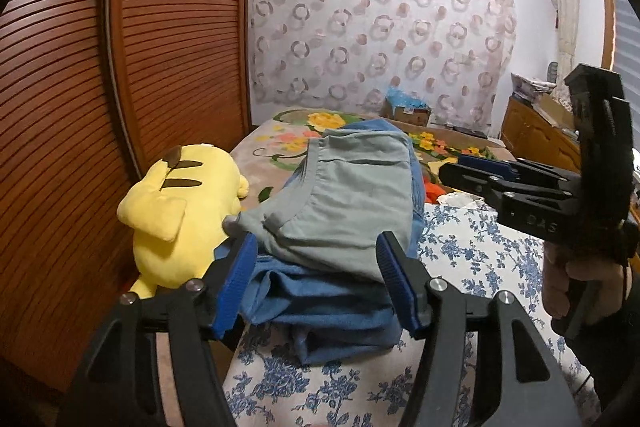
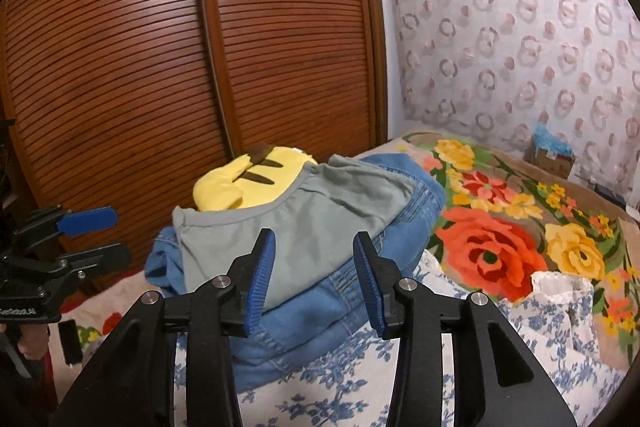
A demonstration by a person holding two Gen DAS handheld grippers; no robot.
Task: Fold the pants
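Folded grey-green pants lie on top of a stack of folded blue denim on the bed. They also show in the right wrist view, over the denim. My left gripper is open and empty, its jaws just short of the stack. My right gripper is open and empty, close in front of the stack. The right gripper also shows at the right of the left wrist view, and the left gripper at the left of the right wrist view.
A yellow plush toy lies against the stack's left side, next to the brown slatted wardrobe doors. A white-and-blue floral sheet covers the near bed, a flowered blanket the far part. A cardboard box sits by the curtain.
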